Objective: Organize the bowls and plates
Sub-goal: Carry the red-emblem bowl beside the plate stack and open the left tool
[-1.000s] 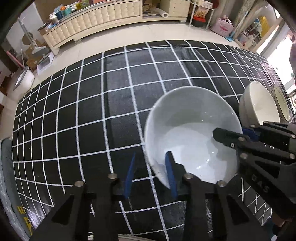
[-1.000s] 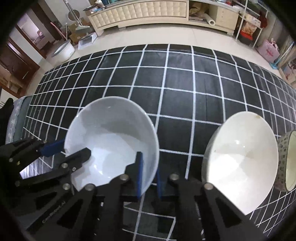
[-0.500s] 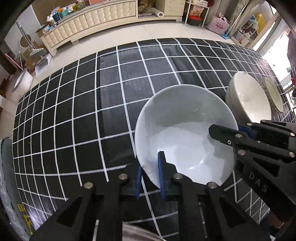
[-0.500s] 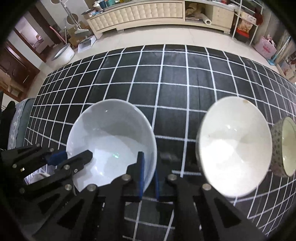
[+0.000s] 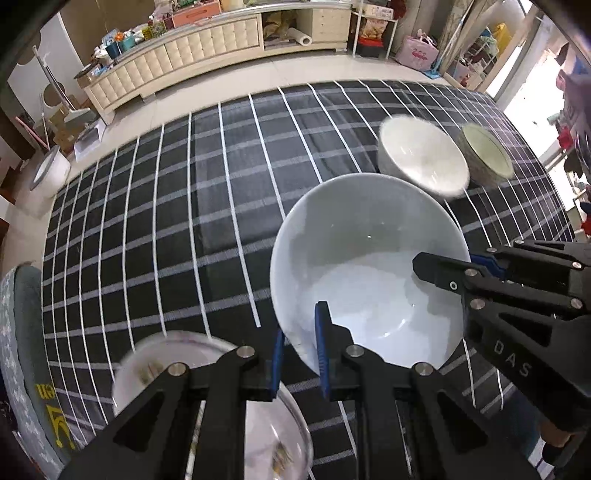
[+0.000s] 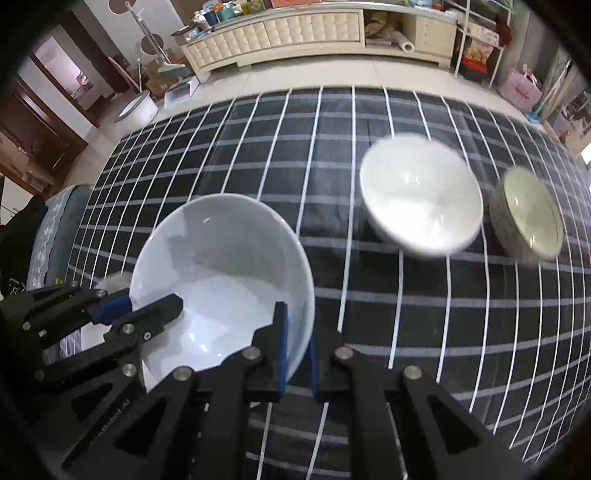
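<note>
A large white bowl (image 5: 369,269) (image 6: 221,280) hangs above the black checked tablecloth (image 5: 184,221), held from two sides. My left gripper (image 5: 300,332) is shut on its near rim, one blue pad inside and one outside. Over in the right wrist view, that gripper (image 6: 147,306) shows at the bowl's left rim. My right gripper (image 6: 297,332) is shut on the opposite rim, and it (image 5: 458,266) reaches in from the right in the left wrist view. A cream bowl (image 5: 421,158) (image 6: 421,199) and a patterned bowl (image 5: 484,155) (image 6: 528,214) stand side by side on the cloth beyond.
A clear glass dish (image 5: 207,387) lies on the cloth under my left gripper, blurred. A grey cushioned seat (image 5: 22,332) borders the table's left edge. Beyond the far table edge are a tiled floor and a long cream cabinet (image 6: 295,33).
The left jaws closed on the bowl's rim. Both grippers then lifted the bowl and carried it away from the other two bowls, and the glass dish came into view.
</note>
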{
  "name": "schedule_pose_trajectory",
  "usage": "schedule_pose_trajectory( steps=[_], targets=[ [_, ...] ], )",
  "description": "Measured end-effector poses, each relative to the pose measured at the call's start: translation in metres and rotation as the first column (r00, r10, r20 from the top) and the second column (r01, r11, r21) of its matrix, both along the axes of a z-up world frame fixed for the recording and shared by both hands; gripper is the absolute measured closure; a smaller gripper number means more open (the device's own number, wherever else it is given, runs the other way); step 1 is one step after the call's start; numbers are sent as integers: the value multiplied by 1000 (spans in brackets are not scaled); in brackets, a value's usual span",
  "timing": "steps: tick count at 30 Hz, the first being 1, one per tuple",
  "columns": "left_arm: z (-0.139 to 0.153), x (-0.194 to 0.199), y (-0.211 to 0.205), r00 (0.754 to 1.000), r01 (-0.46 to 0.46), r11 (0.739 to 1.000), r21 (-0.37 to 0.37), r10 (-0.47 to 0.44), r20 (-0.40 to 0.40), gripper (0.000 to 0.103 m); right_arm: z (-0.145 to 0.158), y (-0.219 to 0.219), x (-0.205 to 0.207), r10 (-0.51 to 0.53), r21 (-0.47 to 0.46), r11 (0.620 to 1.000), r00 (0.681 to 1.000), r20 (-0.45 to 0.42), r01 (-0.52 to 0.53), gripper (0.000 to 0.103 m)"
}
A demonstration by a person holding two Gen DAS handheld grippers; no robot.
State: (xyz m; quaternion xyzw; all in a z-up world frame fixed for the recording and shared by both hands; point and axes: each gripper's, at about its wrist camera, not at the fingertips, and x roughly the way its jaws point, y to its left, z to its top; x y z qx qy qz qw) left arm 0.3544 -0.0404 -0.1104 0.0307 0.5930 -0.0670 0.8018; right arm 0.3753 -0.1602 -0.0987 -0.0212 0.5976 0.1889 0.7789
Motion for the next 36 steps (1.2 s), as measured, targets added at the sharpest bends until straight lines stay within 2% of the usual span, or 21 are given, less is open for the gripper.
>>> schedule_pose_trajectory(
  steps=[7, 12, 19, 27, 32, 36],
  targets=[
    [-12, -44, -17, 999, 25, 1000, -4, -25, -25, 89, -13, -12, -29, -5, -9, 1000, 1000, -31, 5, 91],
    [-23, -55, -30, 998, 41, 999, 6, -41, -48, 89, -24, -21, -44, -9, -27, 1000, 999, -54, 7, 90],
    [-42, -72, -33, 995, 39, 999, -22, -41, -89, 89, -35, -22, -57, 9, -29, 1000, 996, -88, -12, 91],
    [-51, -78, -30, 993, 27, 999, -32, -31, -116, 89, -48, -21, -67, 19, -34, 999, 995, -99, -23, 91],
    [-51, -80, -34, 994, 42, 999, -5, -42, -99, 88, -50, -18, -70, 31, -45, 998, 996, -82, -35, 90],
    [-51, -80, -30, 993, 33, 999, -33, -37, -116, 88, -51, -19, -72, 33, -22, 999, 995, -93, -35, 90]
  ],
)
